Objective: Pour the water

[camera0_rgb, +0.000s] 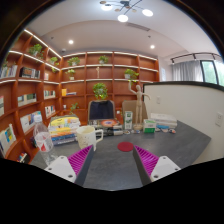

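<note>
My gripper (112, 166) is open and empty, held above the near part of a grey table (110, 170). Its magenta pads (79, 160) stand wide apart with only bare tabletop between them. A white jug with a handle (87, 136) stands beyond the left finger. A clear cup (44, 142) stands further left near the table's edge. A small red round coaster (125, 147) lies just ahead of the right finger.
A colourful box (63, 126) sits behind the jug. A green bottle (128, 120), small items and a flat white box (161, 122) stand at the table's far right. A dark chair (101, 109) and wooden shelves (100, 75) are behind.
</note>
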`<state>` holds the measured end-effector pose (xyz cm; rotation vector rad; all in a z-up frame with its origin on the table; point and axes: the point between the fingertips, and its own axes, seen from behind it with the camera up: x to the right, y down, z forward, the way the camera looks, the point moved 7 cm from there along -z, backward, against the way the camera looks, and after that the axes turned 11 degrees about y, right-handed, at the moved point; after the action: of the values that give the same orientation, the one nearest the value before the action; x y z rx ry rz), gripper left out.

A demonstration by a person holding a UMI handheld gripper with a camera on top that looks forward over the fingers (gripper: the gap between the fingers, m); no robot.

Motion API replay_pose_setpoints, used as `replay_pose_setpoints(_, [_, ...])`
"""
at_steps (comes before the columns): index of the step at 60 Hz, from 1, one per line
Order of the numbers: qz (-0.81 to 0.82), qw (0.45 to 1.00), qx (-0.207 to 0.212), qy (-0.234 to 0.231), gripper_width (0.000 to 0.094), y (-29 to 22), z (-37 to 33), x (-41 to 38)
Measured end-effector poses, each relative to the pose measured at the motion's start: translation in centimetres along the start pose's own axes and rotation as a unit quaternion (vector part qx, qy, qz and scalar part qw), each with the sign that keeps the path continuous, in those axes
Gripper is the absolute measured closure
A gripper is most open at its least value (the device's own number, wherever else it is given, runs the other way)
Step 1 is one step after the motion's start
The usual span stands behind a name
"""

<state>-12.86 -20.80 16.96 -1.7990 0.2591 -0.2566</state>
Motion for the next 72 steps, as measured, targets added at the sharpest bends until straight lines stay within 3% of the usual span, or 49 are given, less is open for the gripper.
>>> replay_pose_setpoints(7, [0.004, 0.999, -0.023, -0.023, 0.0106, 2.0, -1.6, -2.5])
replay_pose_setpoints(16, [0.010, 0.996, -0.045, -0.083, 0.0105, 8.1, -4.0, -10.5])
replay_pose_setpoints(29, [0.005, 0.985, -0.047, -0.166, 0.0102, 10.0, -5.2, -19.4])
replay_pose_setpoints(56, [-0.014, 0.985, -0.009, -0.172, 0.0109, 4.9, 0.7, -25.7])
replay_pose_setpoints(66, [-0.017, 0.986, -0.006, -0.163, 0.0222, 4.3, 2.1, -25.6])
replay_pose_setpoints(72, [-0.020, 0.989, 0.001, -0.144, 0.0415, 4.7, 2.5, -24.8])
